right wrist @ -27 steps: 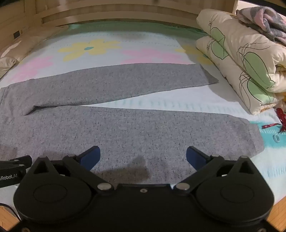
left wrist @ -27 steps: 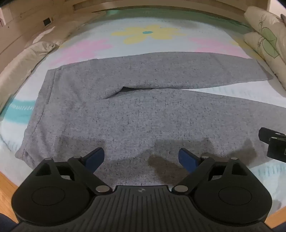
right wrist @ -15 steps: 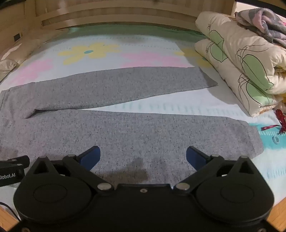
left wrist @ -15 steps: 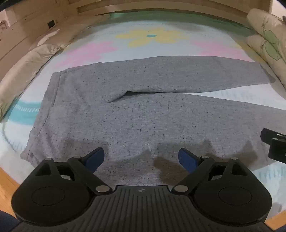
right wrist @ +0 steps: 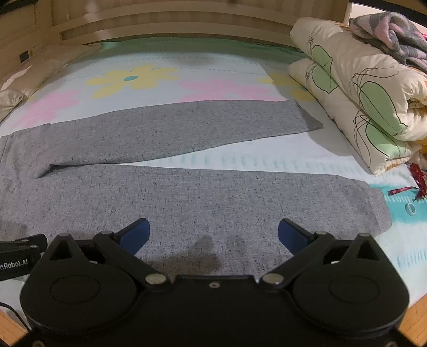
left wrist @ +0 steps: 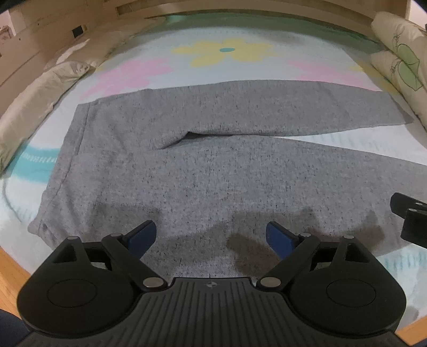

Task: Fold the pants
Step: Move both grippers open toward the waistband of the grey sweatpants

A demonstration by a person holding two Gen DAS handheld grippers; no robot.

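Nearest, the left gripper and right gripper both hang with jaws spread wide and empty above the grey pants, which lie flat on the flowered bedsheet. Only the left view shows the waistband and pillow; only the right shows the near leg's cuff, the folded quilt beyond and a blanket on top

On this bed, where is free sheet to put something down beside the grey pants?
Free sheet lies beyond the far leg of the grey pants, around the yellow flower print, up to the headboard. A narrow wedge opens between the two legs toward the cuffs. The right side is crowded: the folded quilt, a red ribbon. A pillow borders the left.
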